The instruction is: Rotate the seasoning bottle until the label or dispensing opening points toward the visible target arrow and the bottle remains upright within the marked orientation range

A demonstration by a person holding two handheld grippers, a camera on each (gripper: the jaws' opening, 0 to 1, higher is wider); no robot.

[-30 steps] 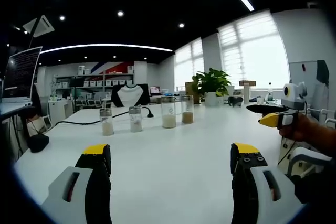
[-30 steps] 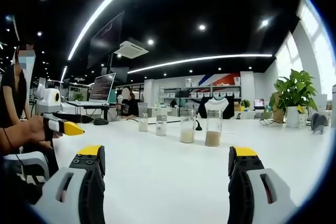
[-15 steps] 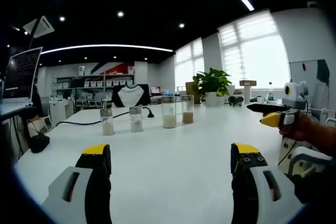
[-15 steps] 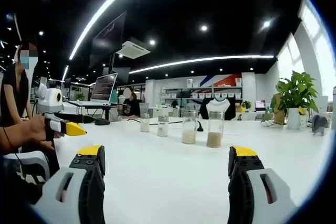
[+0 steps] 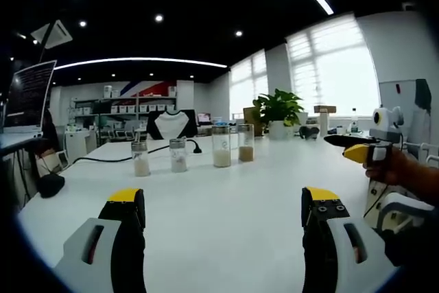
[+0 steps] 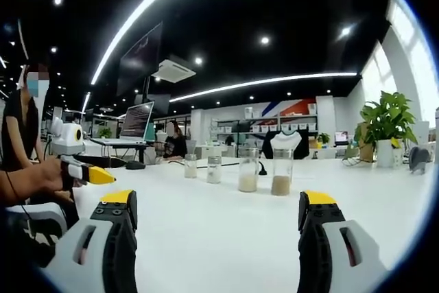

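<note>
Several clear glass seasoning bottles stand upright in a row far across the white table. In the left gripper view the two short ones are left of two taller ones; each holds pale or tan powder. The same row appears in the right gripper view, from a short bottle to the tallest bottle. My left gripper is open and empty, well short of the bottles. My right gripper is also open and empty, equally far back. Each gripper also appears from the side in the other's view: the right gripper and the left gripper.
A black cable and a small dark object lie at the table's left. A potted plant stands at the far end by the windows. A monitor is at the left edge. A person stands left in the right gripper view.
The right gripper view has tilted slightly, so the bottles sit a little lower and further right in it. The left gripper view is nearly unchanged. Both grippers stay open.
</note>
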